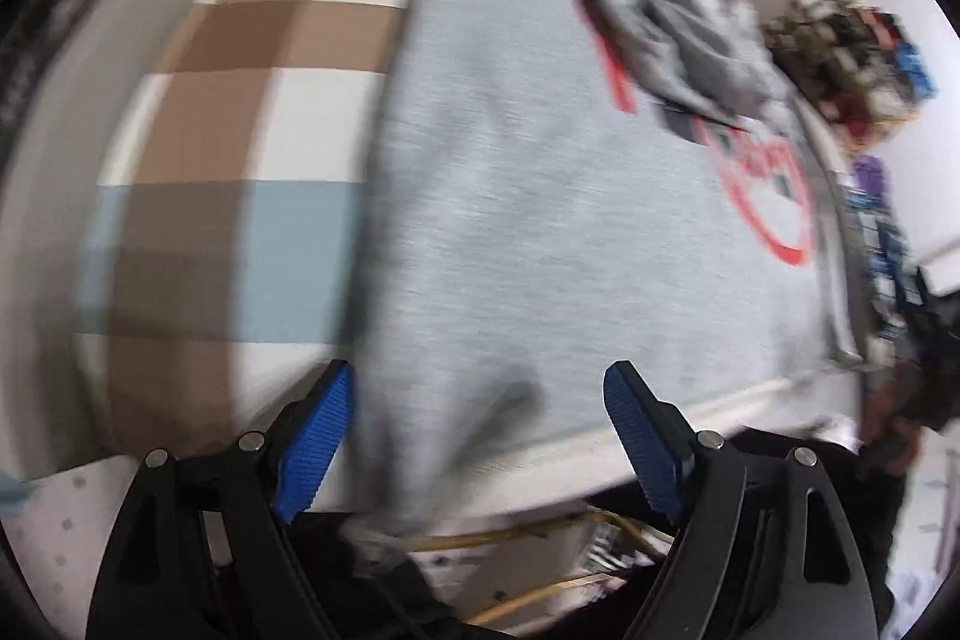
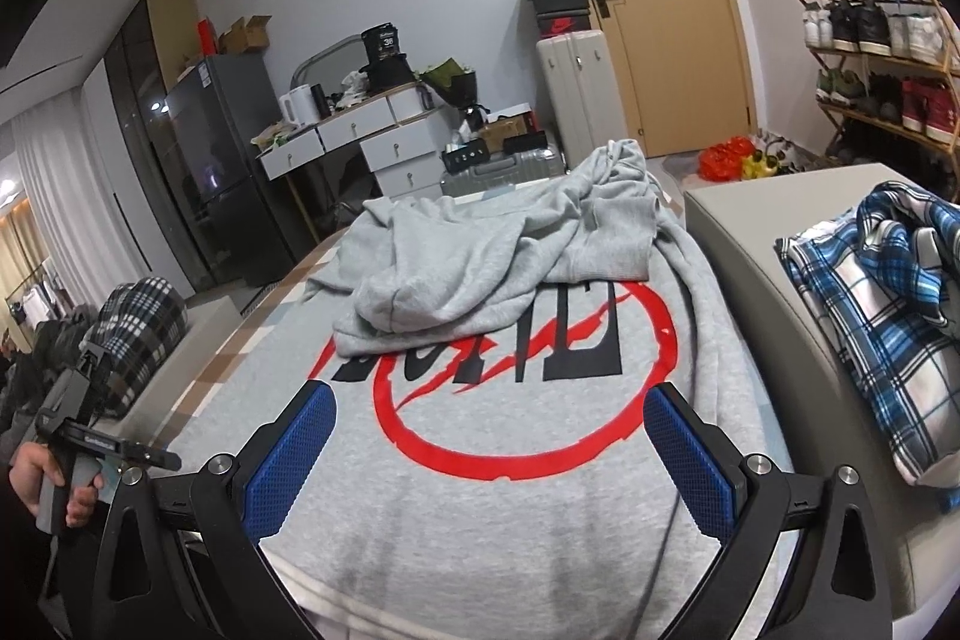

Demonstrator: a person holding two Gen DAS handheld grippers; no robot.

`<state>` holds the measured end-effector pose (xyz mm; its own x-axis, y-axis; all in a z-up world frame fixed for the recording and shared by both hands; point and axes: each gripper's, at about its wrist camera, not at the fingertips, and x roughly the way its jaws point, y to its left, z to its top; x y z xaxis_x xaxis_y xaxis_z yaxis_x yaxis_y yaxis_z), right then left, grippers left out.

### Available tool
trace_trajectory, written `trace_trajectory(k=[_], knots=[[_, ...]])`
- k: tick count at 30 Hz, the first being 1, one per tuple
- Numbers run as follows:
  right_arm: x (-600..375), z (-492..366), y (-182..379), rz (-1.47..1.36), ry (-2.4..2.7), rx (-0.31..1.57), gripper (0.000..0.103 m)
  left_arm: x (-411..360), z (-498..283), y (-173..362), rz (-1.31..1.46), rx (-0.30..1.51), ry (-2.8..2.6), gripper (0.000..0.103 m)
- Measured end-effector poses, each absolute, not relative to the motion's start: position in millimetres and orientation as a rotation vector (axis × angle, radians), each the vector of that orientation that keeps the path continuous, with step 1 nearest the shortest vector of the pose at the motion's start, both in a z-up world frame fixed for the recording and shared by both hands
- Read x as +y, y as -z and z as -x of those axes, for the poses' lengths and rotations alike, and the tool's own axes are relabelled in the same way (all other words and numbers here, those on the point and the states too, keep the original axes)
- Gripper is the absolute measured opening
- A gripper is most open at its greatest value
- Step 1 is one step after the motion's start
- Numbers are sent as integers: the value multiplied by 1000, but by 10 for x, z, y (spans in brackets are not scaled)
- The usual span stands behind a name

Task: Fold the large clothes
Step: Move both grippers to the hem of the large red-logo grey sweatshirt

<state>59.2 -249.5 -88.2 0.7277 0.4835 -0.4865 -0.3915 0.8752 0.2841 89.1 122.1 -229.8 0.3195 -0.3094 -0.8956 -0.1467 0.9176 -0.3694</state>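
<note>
1. Two claws hung over one grey sweatshirt (image 2: 510, 490) that lay spread, print side up, on the bed (image 1: 240, 112). The left claw (image 1: 480, 436) had its blue pads parted wide. Grey cloth at the sweatshirt's near hem showed between them, but the pads did not appear to press on it.
2. The right claw (image 2: 489, 454) was likewise wide open and gripped nothing. It pointed along the body of the garment toward the red ring of the print (image 2: 516, 388).
3. In my judgement the fold was only begun. The sleeves and hood (image 2: 480, 250) lay bunched in a heap across the far chest, partly covering the black lettering, rather than laid flat. The body was smooth but not yet doubled over.
4. What seemed left was to tidy that heap, bring the sides in, and then fold the hem up toward the neck.
5. The bed wore a checked cover of brown, white and pale blue, bare to one side of the sweatshirt. A blue plaid garment (image 2: 882, 316) lay on a pale counter (image 2: 750, 220) just beside the bed.
6. The room beyond was crowded. A shoe rack (image 2: 870, 40), a wooden door (image 2: 660, 10), a pale suitcase (image 2: 576, 88), white drawers (image 2: 372, 124) and a dark fridge (image 2: 210, 148) stood along the walls.
</note>
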Motion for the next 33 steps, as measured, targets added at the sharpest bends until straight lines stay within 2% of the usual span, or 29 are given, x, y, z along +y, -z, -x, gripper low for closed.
trace_trajectory(k=[5, 12, 16, 24, 33], knots=[[-2489, -596, 885, -164, -490, 585, 103, 1130, -968, 2302, 437, 1239, 153, 81], [-2476, -603, 902, -151, -481, 597, 103, 1157, -1015, 2194, 580, 1099, 321, 79], [-2466, -634, 925, -152, -478, 614, 103, 1022, -895, 2011, 456, 1018, 333, 79], [-2441, -644, 946, -123, -465, 611, 103, 938, -896, 2185, 278, 1132, 109, 79], [-2589, -644, 940, -177, -426, 608, 103, 1147, -914, 2286, 404, 1177, 142, 79]])
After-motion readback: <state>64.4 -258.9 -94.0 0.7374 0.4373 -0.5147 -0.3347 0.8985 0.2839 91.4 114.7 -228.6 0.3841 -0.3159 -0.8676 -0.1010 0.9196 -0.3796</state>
